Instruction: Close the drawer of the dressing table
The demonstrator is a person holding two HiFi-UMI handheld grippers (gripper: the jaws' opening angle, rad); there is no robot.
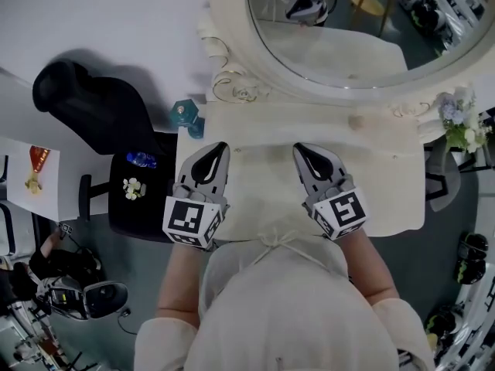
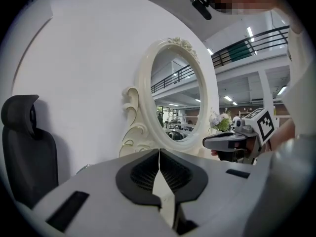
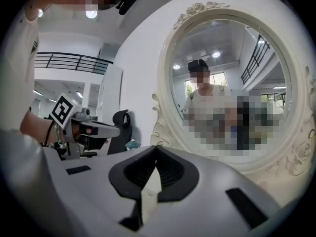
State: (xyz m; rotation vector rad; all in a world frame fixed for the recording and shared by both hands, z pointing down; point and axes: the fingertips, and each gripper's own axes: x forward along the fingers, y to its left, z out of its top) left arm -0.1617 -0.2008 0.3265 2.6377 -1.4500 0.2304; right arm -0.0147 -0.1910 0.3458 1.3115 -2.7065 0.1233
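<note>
Dressing table (image 1: 387,161): cream top, seen from above, standing against the white wall. The oval mirror (image 1: 340,49) rises from its rear edge. The front edge of the top lies just ahead of the person's torso. The drawer cannot be made out in any view; the top and the torso cover where it would be.

Left gripper (image 1: 220,150): held over the left part of the top, tips pointing toward the mirror. In the left gripper view its jaws are pressed together at the tips, with nothing between them.

Right gripper (image 1: 301,151): held over the middle of the top, level with the left gripper and apart from it. In the right gripper view its jaws are likewise clenched and empty.

Surroundings: a black chair (image 1: 81,103) stands left of the table. A teal object (image 1: 184,117) sits at the table's rear left corner. Flowers (image 1: 456,122) stand at the right end.
</note>
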